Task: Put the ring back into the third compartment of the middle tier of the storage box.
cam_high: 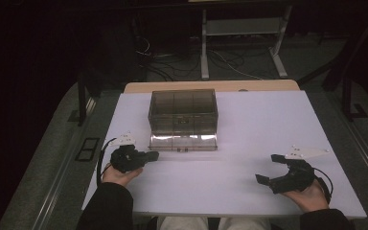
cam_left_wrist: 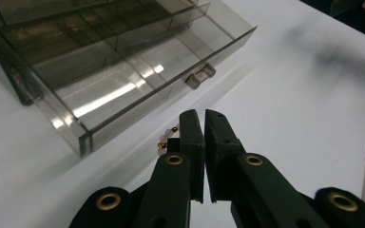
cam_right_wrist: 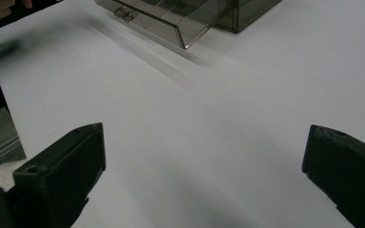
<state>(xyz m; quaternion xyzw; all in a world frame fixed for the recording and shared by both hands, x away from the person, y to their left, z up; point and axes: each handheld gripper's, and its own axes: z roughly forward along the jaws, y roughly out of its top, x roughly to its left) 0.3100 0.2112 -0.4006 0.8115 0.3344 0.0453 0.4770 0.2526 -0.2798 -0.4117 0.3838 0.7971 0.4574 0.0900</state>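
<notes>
A smoky clear plastic box [cam_high: 183, 112] stands at the table's middle back, its divided drawer [cam_high: 183, 142] pulled out toward me. In the left gripper view the drawer [cam_left_wrist: 123, 90] shows several empty compartments and a small handle [cam_left_wrist: 200, 76]. My left gripper [cam_high: 154, 155] lies just left of the drawer's front, jaws pressed nearly together [cam_left_wrist: 204, 116]. A short string of pink and gold beads [cam_left_wrist: 164, 140] peeks out beside its left jaw. My right gripper [cam_high: 266, 167] rests at the near right with its jaws wide apart [cam_right_wrist: 204, 152] and nothing between them; the drawer [cam_right_wrist: 171, 19] lies far ahead of it.
The white table [cam_high: 249, 124] has bare surface in front of the drawer and between the hands. Its near edge runs just behind both hands. Beyond the table's far edge are a desk frame [cam_high: 242, 43] and cables on the floor.
</notes>
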